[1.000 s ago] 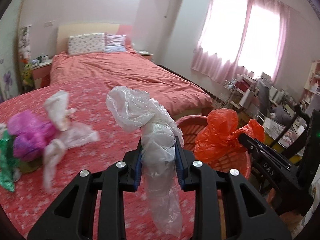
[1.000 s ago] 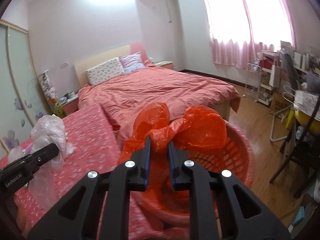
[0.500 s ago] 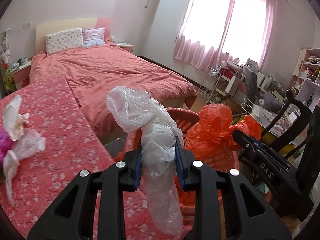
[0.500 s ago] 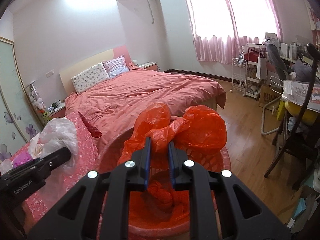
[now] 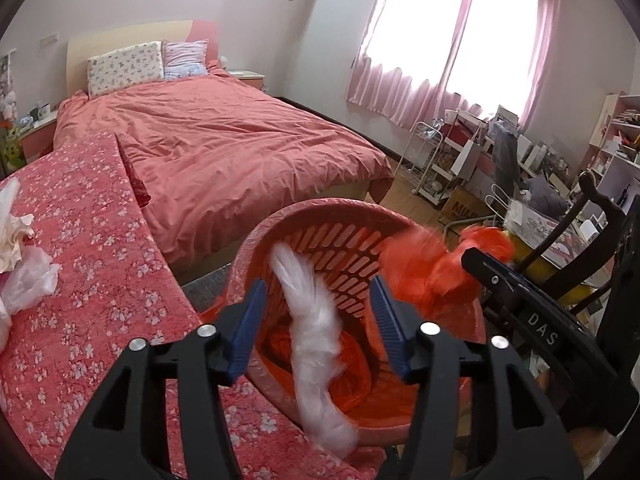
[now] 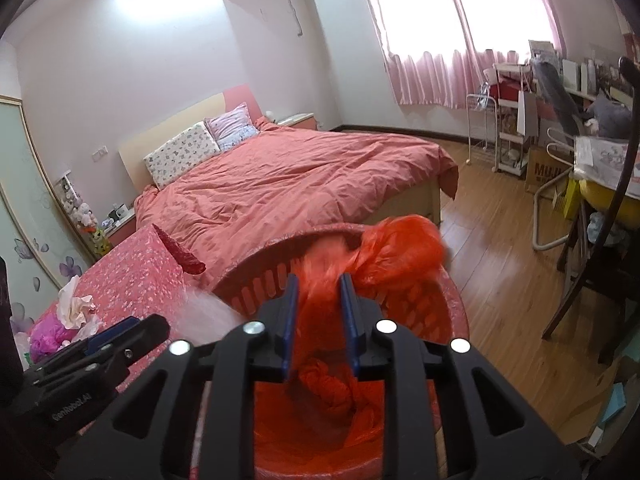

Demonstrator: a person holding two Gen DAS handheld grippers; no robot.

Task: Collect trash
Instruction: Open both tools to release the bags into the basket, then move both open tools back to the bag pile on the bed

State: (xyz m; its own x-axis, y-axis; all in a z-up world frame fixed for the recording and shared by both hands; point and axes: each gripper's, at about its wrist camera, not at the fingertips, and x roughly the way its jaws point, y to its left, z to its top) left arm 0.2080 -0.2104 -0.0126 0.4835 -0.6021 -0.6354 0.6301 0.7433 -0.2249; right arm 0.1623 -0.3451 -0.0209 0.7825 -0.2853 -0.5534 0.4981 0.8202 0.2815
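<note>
I have both tools over the red basket (image 5: 344,240), which sits between the flowered bench (image 5: 92,280) on the left and the wooden floor on the right, with the bed (image 5: 240,148) beyond it. The step in hand, as I judge it, is dropping both bags into that basket, so the thing to get right is a clean release straight over the opening.

My left tool (image 5: 316,316) has its jaws opening and already wide; the white plastic bag (image 5: 316,344) hangs blurred between the pads and touches neither, its lower end close to the near rim. I would hold that hand level above the middle until the bag is down inside, since a tail draped over the rim could slide out onto the bench.

My right tool (image 6: 318,316) is only starting to open, its jaws narrow, and the orange bag (image 6: 400,248) bulges over the far rim with its neck running between the pads. I would let it open fully before pulling away, so the film does not drag out.

More scraps (image 5: 20,264) lie at the left of the bench
</note>
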